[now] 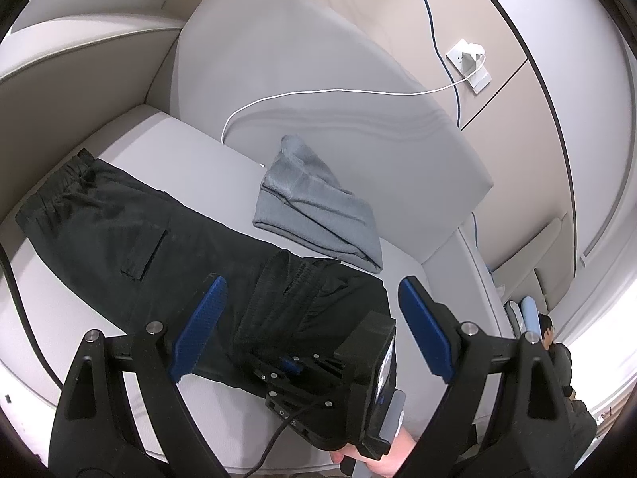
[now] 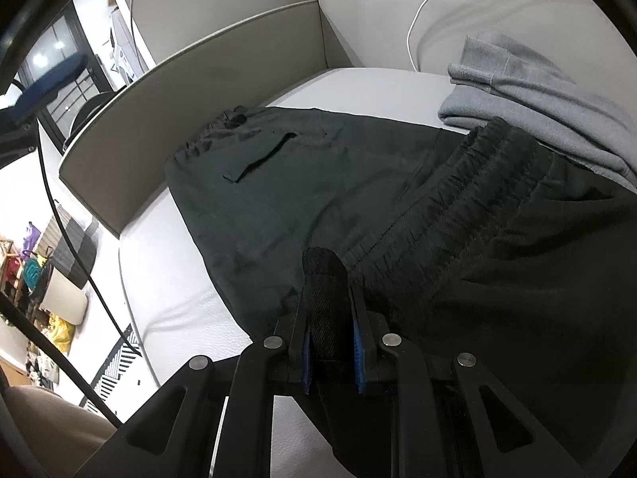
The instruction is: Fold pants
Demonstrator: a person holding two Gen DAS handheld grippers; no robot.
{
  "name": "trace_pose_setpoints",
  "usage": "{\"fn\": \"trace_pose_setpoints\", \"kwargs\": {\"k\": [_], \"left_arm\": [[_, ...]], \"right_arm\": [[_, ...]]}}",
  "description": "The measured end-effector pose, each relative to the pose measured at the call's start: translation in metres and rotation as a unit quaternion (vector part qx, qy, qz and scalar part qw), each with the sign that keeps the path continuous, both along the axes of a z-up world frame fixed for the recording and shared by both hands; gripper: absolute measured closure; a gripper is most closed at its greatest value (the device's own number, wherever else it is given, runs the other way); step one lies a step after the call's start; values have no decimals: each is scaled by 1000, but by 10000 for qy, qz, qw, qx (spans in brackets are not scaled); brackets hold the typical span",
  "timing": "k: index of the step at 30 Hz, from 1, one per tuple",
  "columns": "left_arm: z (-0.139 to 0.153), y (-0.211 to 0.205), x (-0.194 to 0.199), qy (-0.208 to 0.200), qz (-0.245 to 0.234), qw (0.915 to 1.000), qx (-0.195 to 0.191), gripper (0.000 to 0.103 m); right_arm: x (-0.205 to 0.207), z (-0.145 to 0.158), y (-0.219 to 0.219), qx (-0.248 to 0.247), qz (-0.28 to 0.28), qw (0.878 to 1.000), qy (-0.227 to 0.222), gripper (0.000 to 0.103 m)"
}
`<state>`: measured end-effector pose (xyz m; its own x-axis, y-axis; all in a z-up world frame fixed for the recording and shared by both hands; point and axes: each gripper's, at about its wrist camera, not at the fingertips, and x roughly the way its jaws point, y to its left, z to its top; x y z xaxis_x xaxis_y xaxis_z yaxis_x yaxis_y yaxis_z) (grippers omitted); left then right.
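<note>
Closest in, right gripper (image 2: 332,342): black linkage arms, blue ribbed pads, jaws clamped on a bunched ridge of the black pants (image 2: 302,183), cloth poking up between the fingers like a dark woven tongue. Just beyond, elastic waistband (image 2: 458,199), gathered and ribbed, folded over onto the matte, softly creased legs. Flap pocket (image 2: 262,157) further out, flat against the fabric. Pants spread long across the pale, smooth sofa seat (image 2: 175,290).

Over on the left wrist view, left gripper (image 1: 312,326) hanging above the same pants (image 1: 119,219), jaws wide apart, nothing between the textured blue pads. Seen only here: the right gripper's boxy black body (image 1: 358,370), with a hand (image 1: 382,454) wrapped round its handle. Behind the pants, folded grey fleece garment (image 1: 318,215), fuzzy and thick, touching the waistband end. Farther back, big grey cushion (image 1: 298,71), a thin white cable (image 1: 318,93) draped across to a wall socket (image 1: 469,63).

Only in the right wrist view: beige sofa armrest (image 2: 191,91), cluttered floor beyond.
</note>
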<state>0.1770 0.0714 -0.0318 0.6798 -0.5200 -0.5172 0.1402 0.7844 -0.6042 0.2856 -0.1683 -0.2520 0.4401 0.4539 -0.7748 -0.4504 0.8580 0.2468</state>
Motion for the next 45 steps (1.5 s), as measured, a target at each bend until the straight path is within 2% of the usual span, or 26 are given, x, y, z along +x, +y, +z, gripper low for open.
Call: {"fn": "trace_pose_setpoints", "kwargs": {"k": [4,6,7,8,12,17,22,27,31,34,36,38,40,42,44,45], "left_arm": [[-3,-2,1,45,-63,10000,60,17],[-6,-5,2,83,-109,9998,111,17],[-7,-7,3,113,-152,9997,138,17],[-9,-9,4,147,-192,9996,176,17],[-17,-21,8,283,-377,9983,337,17],[-28,-36,12,447,-555,9957,596,17],[-43,-45,19,679,-711,9924,738,17],[-71,-48,33,1181,-850,9871,669,17],[-112,-58,48,1840,-1146,9733,752,17],[-144,-64,58,2371,-1303,9605,647,17],[-153,-70,60,2430,-1340,9581,708,17],[-155,-79,61,2338,-1450,9581,795,17],[-158,-86,62,2316,-1500,9583,745,17],[-163,-93,60,2333,-1529,9569,813,18],[-163,-97,59,2281,-1535,9575,870,36],[-162,-97,60,2255,-1487,9588,876,57]], "right_arm": [[1,6,0,-1,-2,9999,148,81],[2,16,-3,31,3,9997,233,64],[0,23,-5,13,-32,9998,200,46],[-3,31,-9,13,-53,9999,101,35],[-20,68,-32,5,18,9997,-242,31],[-44,92,-86,-131,-197,9988,-433,25],[-73,85,-151,-323,-471,9978,-342,24],[-104,56,-195,-551,-614,9965,-121,24],[-124,36,-206,-549,-519,9971,5,24],[-133,24,-202,-628,-342,9974,16,25],[-135,20,-201,-788,-293,9964,-53,25],[-131,16,-202,-736,-242,9970,-57,27],[-129,13,-203,-629,-211,9978,-42,35],[-130,9,-203,-702,-179,9974,-35,57],[-132,10,-204,-653,-127,9977,-86,68],[-134,11,-204,-638,-76,9978,-172,77]]}}
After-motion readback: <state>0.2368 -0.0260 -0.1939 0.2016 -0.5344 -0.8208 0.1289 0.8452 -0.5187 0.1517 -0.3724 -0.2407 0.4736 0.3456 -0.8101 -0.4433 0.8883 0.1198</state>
